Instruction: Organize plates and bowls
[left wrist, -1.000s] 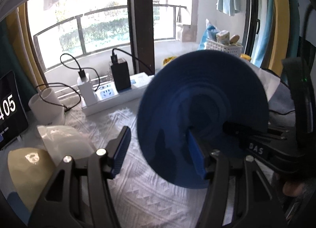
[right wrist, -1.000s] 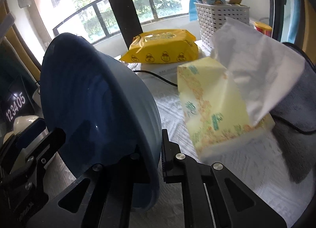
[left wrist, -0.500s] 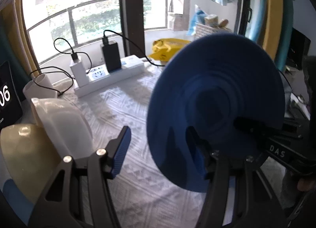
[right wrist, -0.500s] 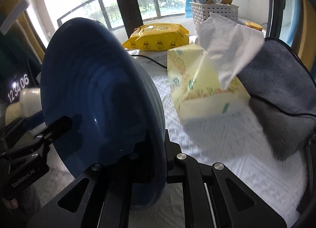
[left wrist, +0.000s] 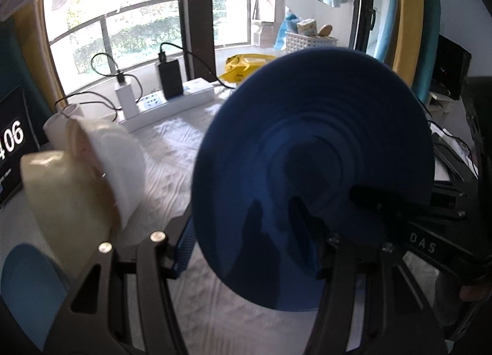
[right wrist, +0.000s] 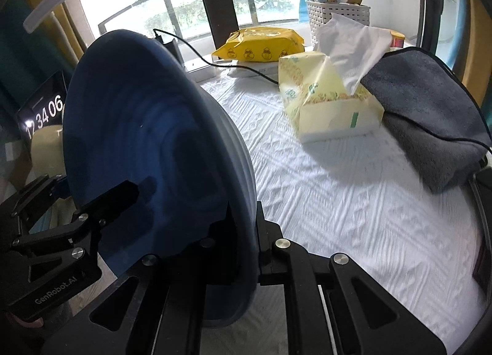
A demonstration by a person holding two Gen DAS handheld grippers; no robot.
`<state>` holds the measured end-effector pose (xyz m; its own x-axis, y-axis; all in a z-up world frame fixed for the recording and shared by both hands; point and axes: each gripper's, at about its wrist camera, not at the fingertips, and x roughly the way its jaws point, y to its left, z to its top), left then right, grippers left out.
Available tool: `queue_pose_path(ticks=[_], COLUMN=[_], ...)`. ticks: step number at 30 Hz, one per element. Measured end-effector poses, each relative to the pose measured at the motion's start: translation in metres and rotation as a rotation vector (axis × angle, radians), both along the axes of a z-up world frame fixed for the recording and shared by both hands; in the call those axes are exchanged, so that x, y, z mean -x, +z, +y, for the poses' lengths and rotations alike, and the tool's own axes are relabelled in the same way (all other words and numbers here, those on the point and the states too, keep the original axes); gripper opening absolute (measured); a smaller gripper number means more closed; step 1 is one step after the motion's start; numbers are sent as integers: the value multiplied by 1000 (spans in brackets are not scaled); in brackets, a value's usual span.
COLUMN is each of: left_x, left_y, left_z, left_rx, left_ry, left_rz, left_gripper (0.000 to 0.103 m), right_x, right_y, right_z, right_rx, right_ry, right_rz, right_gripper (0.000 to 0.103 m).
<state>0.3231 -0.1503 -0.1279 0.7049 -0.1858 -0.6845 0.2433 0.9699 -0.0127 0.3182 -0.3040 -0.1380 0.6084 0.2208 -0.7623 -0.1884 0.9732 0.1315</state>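
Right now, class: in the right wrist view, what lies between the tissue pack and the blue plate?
Only bare white tablecloth lies between the tissue pack and the blue plate, clamped upright in the right gripper. The right wrist view shows this.

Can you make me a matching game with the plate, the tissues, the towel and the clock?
Things:
1. ribbed dark blue plate
2. pale yellow tissue pack
3. folded grey towel
4. black digital clock

Places:
A. at the right edge of the white cloth
B. far left, behind the plate
C. clamped on edge in the right gripper
D. beside the towel, one tissue sticking up

Pairs: 1-C, 2-D, 3-A, 4-B
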Motion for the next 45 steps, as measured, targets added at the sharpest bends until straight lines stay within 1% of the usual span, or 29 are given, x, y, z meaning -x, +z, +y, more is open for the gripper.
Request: queue_pose_path(ticks=[6, 8, 16, 29, 32, 36, 37, 39, 41, 45], left_x=[22, 30, 59, 103, 112, 126, 130, 137, 141, 145], left_y=[-1, -2, -3, 0, -1, 1, 2, 5, 7, 9], left_z=[18, 23, 49, 87, 97, 105, 107, 111, 115, 119], left_rx=[8, 11, 37, 95, 125, 153, 158, 169, 175, 183], left_ry=[18, 21, 33, 64, 88, 97, 101, 106, 106, 104], left_rz=[-1, -2, 4, -1, 7, -5, -10, -22, -30, -33], left_gripper=[57, 55, 43, 41, 41, 41, 39, 31, 29, 24], right_x=[26, 28, 45, 79, 85, 92, 94, 97, 100, 106], right_y=[-3, 6, 12, 10, 10, 8, 8, 9, 12, 19], right_z=[13, 19, 38, 63, 69, 76, 76, 76, 77, 83], right_rx=[13, 19, 39, 48, 53, 42, 35, 8, -17, -36], right_ry=[7, 11, 47, 97, 113, 130, 134, 142, 152, 161], right_rz=[-2, -5, -6, 3, 3, 20, 26, 41, 44, 34], right_gripper=[9, 9, 9, 9, 9, 9, 9, 9, 9, 9])
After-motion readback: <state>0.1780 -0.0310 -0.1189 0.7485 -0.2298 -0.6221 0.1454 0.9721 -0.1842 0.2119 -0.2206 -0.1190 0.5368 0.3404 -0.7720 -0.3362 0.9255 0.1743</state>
